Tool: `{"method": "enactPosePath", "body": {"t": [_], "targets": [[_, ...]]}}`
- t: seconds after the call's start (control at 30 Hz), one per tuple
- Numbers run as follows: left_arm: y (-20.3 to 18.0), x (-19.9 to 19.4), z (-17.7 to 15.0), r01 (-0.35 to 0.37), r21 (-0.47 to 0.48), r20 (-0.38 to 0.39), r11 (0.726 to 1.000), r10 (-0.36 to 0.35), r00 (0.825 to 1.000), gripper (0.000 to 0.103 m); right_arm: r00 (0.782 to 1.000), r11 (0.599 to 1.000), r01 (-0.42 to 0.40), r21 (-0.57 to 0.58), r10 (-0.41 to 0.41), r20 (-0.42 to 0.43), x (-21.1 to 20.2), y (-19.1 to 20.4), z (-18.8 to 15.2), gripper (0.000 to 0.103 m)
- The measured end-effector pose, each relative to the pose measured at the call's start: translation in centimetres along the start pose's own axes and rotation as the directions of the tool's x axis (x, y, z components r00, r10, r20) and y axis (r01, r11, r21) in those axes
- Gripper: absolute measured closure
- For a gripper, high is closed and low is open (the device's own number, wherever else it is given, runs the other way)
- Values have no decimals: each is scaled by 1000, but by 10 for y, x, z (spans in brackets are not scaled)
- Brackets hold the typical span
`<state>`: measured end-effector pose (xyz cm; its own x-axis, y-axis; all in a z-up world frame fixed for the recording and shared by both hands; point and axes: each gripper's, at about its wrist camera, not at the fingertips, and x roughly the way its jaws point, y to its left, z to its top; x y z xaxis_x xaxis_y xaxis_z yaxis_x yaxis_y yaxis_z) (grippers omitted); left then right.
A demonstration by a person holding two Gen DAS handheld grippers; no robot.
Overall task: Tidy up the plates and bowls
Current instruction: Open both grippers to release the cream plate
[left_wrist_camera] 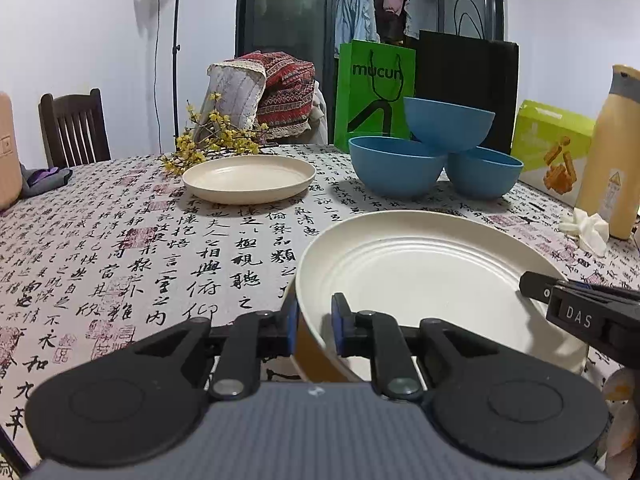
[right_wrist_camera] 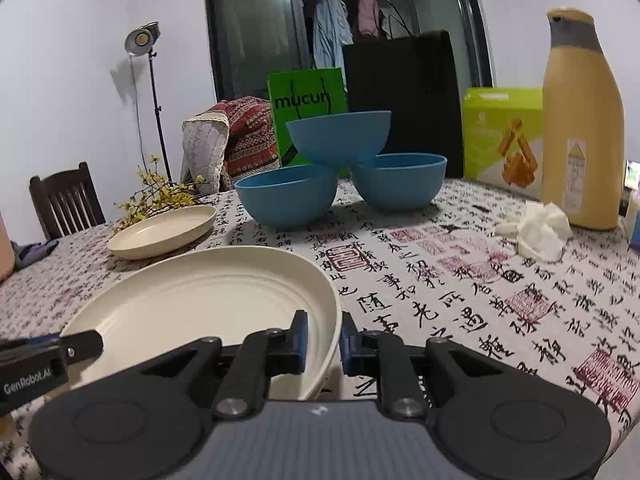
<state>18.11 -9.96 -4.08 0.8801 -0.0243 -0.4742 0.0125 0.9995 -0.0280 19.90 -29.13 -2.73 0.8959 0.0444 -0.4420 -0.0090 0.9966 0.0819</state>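
While both grippers are bracketing the near plate from opposite sides, the relation that matters is where that plate is lying against the far plate. The left gripper is straddling the near plate's left rim, one blue pad outside the wall and one inside, with a sliver of daylight showing on either side of the rim. The right gripper is doing the same on the right rim. Both are looking slackened rather than clamped, so I am judging the plate as released and resting on the bench, though its near edge is hidden behind the gripper bodies and I cannot tell whether it is fully flat.

The far plate is sitting ahead and to the left, well apart from the near one, just beside the yellow flower sprig. Being round, the plates are offering no long axis; only direction counts. If stacking is the aim, the near plate is needing to travel forward and leftward, and the left gripper is lying on the nearer side for that.

Three blue bowls are standing ahead and to the right, two on the bench and one perched across their rims, looking unsteady.
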Motion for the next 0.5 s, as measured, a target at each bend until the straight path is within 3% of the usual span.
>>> {"method": "enactPosePath", "body": {"t": [0.13,0.2,0.23,0.3,0.37,0.43,0.5], "targets": [[3,-1,-1,28,-24,0,999,-28,1000,73,1000,1000,-22,9,22,-6,0,-3,2,83],[6,-4,1,61,-48,3,997,-61,998,62,998,998,-50,43,51,-23,3,-8,4,78],[8,-6,2,75,-62,15,995,-74,997,59,997,996,-65,66,67,-26,3,-12,6,72],[10,-12,2,74,-77,41,994,-71,997,30,996,990,-93,101,93,10,-1,-20,11,62],[16,-18,6,76,-90,65,993,-71,995,22,993,987,-116,113,112,44,-6,-26,16,43],[21,-23,10,92,-100,91,991,-83,992,20,989,984,-136,117,129,66,-9,-31,24,36],[29,-28,15,85,-121,119,989,-70,990,7,986,984,-146,104,136,97,-11,-34,32,27]]}}
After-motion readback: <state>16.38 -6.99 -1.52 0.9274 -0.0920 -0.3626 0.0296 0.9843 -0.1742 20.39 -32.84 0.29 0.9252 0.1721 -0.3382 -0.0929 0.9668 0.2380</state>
